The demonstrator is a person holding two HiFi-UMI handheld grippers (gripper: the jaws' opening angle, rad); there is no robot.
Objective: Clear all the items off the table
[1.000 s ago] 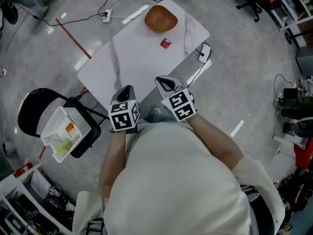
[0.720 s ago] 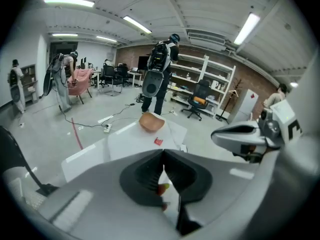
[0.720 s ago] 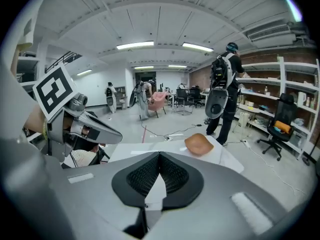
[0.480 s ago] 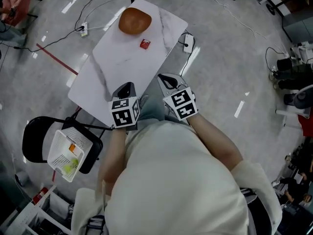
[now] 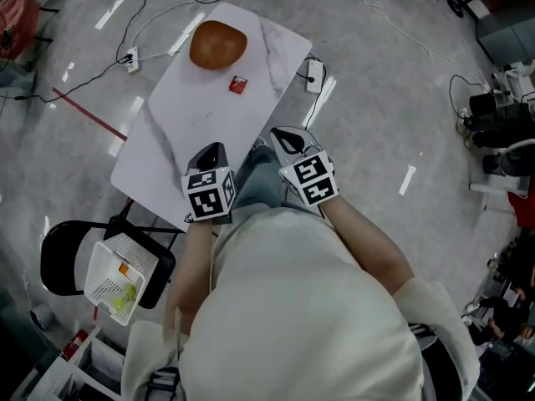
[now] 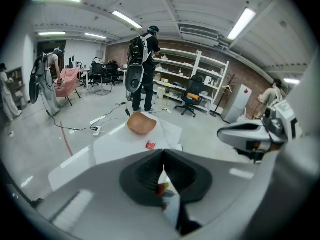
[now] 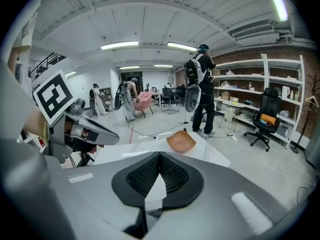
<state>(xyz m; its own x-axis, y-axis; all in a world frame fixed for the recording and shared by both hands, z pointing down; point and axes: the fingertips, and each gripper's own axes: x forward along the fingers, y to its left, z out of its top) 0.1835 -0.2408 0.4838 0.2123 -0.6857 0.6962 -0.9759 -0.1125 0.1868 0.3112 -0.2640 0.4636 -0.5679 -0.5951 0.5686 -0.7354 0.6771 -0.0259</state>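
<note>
— Two things lie on the white table (image 5: 188, 128): a brown bowl (image 5: 218, 44) at the upper left of the head view, and a small red packet (image 5: 238, 84) just below it, apart from it.

— And the claws?

— The left gripper (image 5: 211, 150) and right gripper (image 5: 285, 138) sit mid-frame near the table's lower end, each with jaws pressed together and nothing between them.

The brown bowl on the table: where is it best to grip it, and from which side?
Probably the rim of the bowl, one jaw inside and one outside: it looks shallow, open upward and too wide to span. Come from its near edge, a little left of the red packet lying before it.
</note>
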